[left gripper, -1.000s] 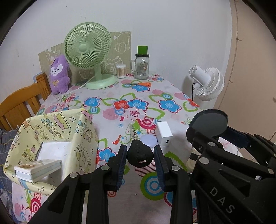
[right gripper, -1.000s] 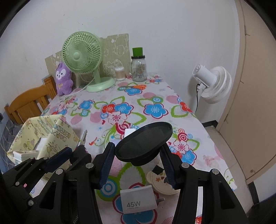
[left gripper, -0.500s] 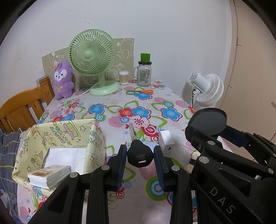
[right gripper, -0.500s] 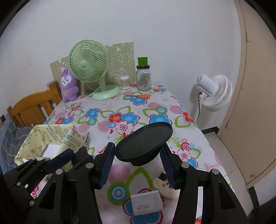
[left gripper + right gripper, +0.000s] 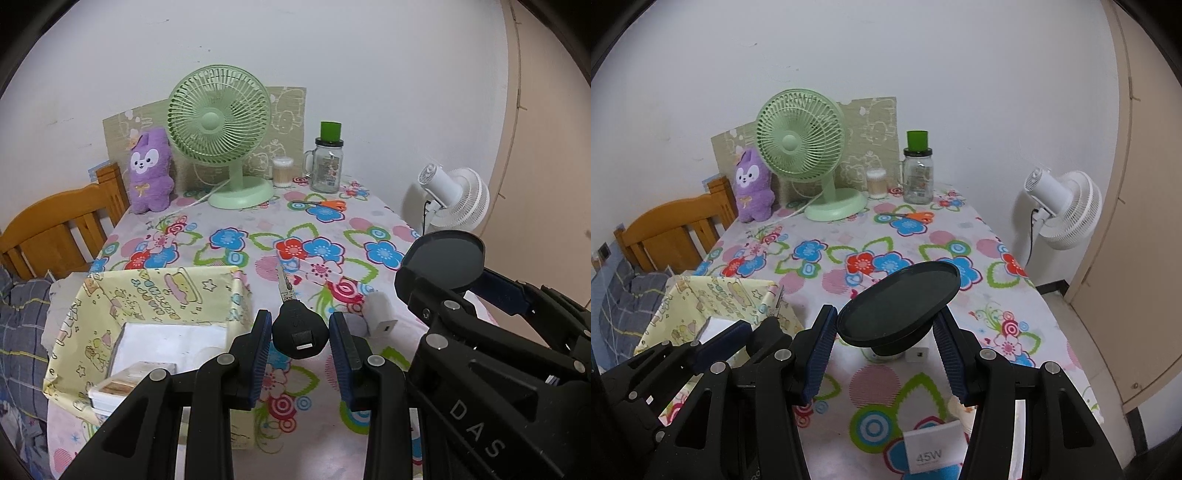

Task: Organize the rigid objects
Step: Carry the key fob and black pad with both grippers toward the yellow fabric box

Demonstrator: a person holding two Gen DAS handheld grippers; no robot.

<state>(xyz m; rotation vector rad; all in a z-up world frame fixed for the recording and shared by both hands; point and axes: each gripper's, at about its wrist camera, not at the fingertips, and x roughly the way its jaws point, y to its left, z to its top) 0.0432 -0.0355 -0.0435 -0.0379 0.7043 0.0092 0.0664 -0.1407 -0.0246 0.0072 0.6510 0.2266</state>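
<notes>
Gripping key point(image 5: 300, 332) by its head, blade pointing away, lifted

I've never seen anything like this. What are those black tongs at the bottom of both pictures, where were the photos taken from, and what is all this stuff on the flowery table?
They are hand-held grippers, one in each of a person's hands; there is no robot arm. Each carries a wide-angle camera looking along its fingers, so you get one picture per gripper. The left gripper is shut on a black-headed key. The right gripper holds a dark round lid. On the flowered table are a yellow patterned box with small cartons inside, a green fan, a purple plush toy, a glass jar, orange scissors and white chargers. A white fan stands beside the table.
</notes>
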